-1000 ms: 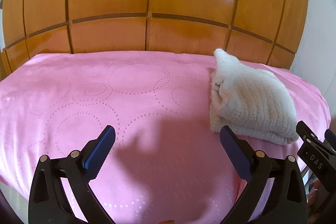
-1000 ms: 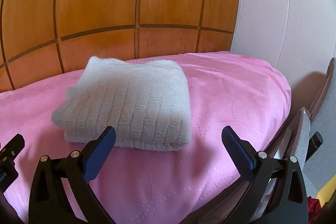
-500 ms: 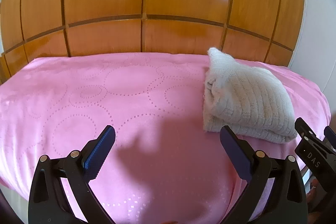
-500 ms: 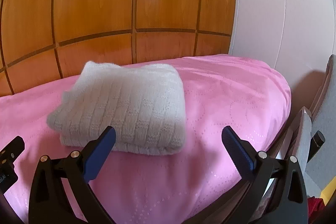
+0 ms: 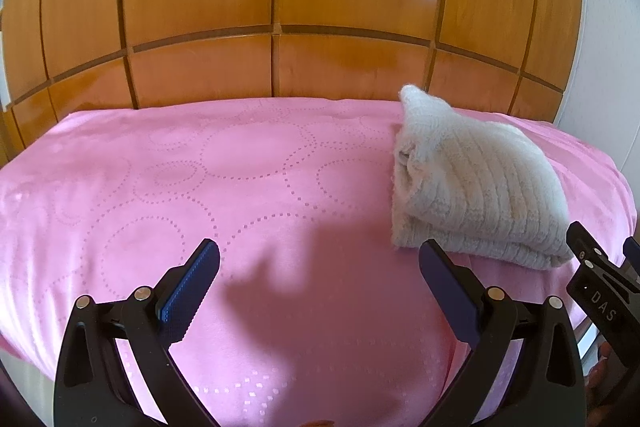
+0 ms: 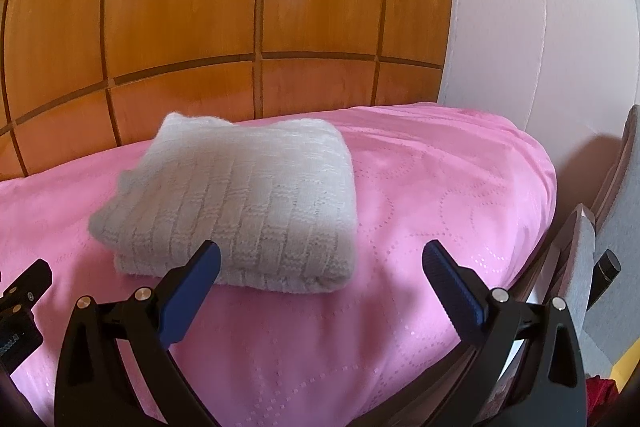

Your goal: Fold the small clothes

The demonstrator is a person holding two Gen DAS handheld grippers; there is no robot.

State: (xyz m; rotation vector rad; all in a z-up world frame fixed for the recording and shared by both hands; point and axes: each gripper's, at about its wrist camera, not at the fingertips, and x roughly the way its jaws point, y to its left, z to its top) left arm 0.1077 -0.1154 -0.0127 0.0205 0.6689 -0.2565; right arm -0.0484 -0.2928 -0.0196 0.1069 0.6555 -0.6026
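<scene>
A white knitted garment (image 5: 476, 183) lies folded in a thick rectangle on the pink bedspread (image 5: 240, 187); it also shows in the right wrist view (image 6: 244, 203). My left gripper (image 5: 318, 267) is open and empty, held above the bedspread to the left of the garment. My right gripper (image 6: 320, 263) is open and empty, just in front of the garment's near right corner. The right gripper's body (image 5: 600, 291) shows at the right edge of the left wrist view.
A wooden panelled headboard (image 5: 300, 7) rises behind the bed. A white wall (image 6: 540, 27) stands to the right. A grey chair (image 6: 612, 227) sits beside the bed's right edge.
Both grippers have drawn back and risen slightly from the folded garment, which stays still. Both remain open.
</scene>
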